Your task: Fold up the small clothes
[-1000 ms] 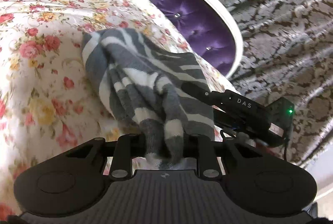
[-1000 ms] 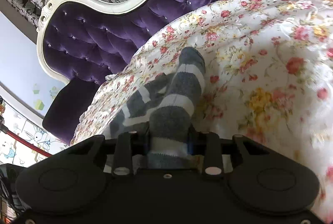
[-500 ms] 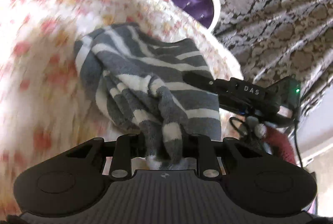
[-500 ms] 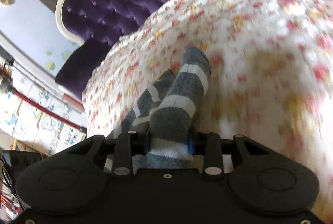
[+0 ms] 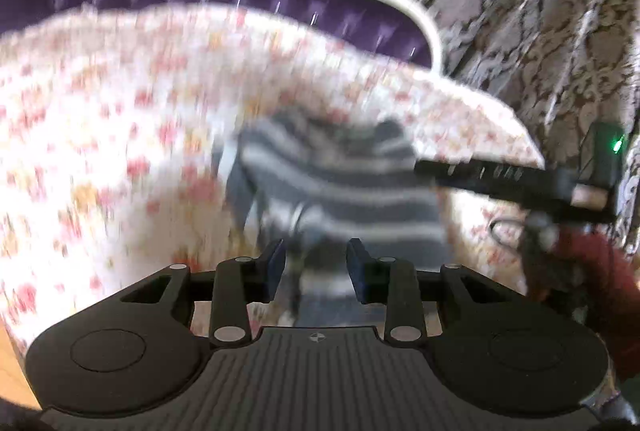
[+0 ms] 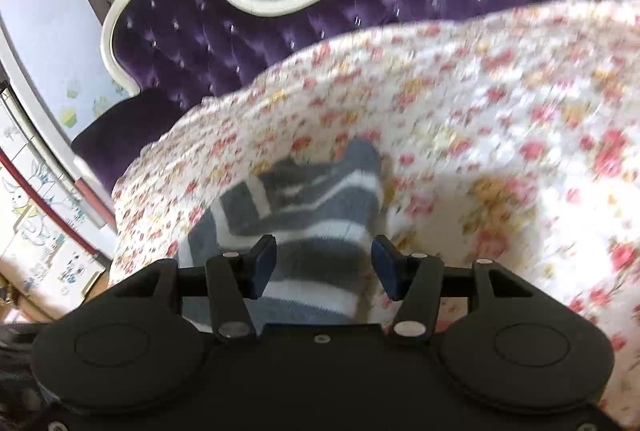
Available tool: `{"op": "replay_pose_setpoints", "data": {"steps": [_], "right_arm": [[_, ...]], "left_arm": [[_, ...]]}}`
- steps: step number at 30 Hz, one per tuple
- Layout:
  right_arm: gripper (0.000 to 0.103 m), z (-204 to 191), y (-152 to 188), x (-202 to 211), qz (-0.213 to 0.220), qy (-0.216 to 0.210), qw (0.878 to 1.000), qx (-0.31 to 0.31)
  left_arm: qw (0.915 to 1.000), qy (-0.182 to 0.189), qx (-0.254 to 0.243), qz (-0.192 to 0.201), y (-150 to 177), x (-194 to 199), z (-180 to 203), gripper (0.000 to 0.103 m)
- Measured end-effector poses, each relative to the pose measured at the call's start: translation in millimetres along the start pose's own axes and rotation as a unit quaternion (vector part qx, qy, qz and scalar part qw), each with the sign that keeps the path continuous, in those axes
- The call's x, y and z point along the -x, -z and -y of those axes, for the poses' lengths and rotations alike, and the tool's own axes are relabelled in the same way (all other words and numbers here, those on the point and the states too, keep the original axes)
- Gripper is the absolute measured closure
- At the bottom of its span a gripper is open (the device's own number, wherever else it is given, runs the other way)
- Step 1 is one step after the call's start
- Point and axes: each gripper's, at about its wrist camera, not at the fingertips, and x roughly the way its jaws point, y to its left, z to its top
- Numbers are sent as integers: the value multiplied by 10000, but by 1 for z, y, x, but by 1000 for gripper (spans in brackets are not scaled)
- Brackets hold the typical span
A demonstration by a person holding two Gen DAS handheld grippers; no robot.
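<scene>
we see a grey and white striped sock (image 6: pixel 316 215) lying bunched on the floral bedspread (image 6: pixel 500 119), near the edge of the bed that faces the purple tufted headboard (image 6: pixel 248 27). both views are motion blurred, so fine folds are hard to read.

the right gripper (image 6: pixel 324 263) has its jaws spread wide, blue pads clear on both sides of the sock, nothing pinched. the sock passes under and between the fingers but we judge it released, resting on the bed.

the left gripper (image 5: pixel 316 263) also has its jaws apart, with a gap on each side of the striped fabric that runs between them. it looks let go too, though blur makes any contact with the pads uncertain. in the left view the right gripper shows as a black bar (image 5: pixel 508 179) at the far side of the sock, with a red sleeve (image 5: pixel 592 271) behind it.

progress, as a judgement: the sock looks doubled over on itself, layers stacked in a compact lump, so a fold seems laid down and dropped. it is not neat, one end sticks out toward the headboard. left to do is likely pulling both grippers clear, maybe a tidy or second fold. we see no other clothes in either view, so we cannot tell whether more pieces remain.
</scene>
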Motion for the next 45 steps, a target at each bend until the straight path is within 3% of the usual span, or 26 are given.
{"op": "replay_pose_setpoints", "data": {"steps": [3, 9, 13, 16, 19, 23, 29, 34, 39, 45], "right_arm": [[43, 1, 0, 9, 235, 163, 9995, 113], [43, 2, 4, 12, 313, 293, 9987, 281], [44, -3, 7, 15, 318, 303, 9976, 532], [60, -12, 7, 17, 354, 222, 9955, 846], [75, -24, 6, 13, 356, 131, 9924, 1173], [75, -38, 8, -7, 218, 66, 9885, 1493], [79, -24, 9, -60, -121, 461, 9873, 1514], [78, -28, 4, -61, -130, 481, 9842, 1696], [75, -39, -2, -51, -231, 214, 9809, 1919], [75, -58, -1, -85, -562, 157, 9683, 2430]], "left_arm": [[9994, 68, -226, 241, -14, -3, 10, 65], [9987, 260, -302, 316, -29, -56, 24, 64], [9990, -29, -333, 298, -16, -75, 16, 65], [9989, -457, -47, 70, -3, -89, -5, 64], [9985, -482, 170, 196, 6, -82, -19, 63], [9982, -455, 324, 201, 6, -76, -21, 63], [9979, -473, 388, 204, 6, -80, -21, 63], [9973, -470, 507, 251, 8, -79, -21, 63], [9963, -553, 565, 325, 12, -74, -20, 62], [9955, -579, 657, 361, 16, -71, -20, 62]]}}
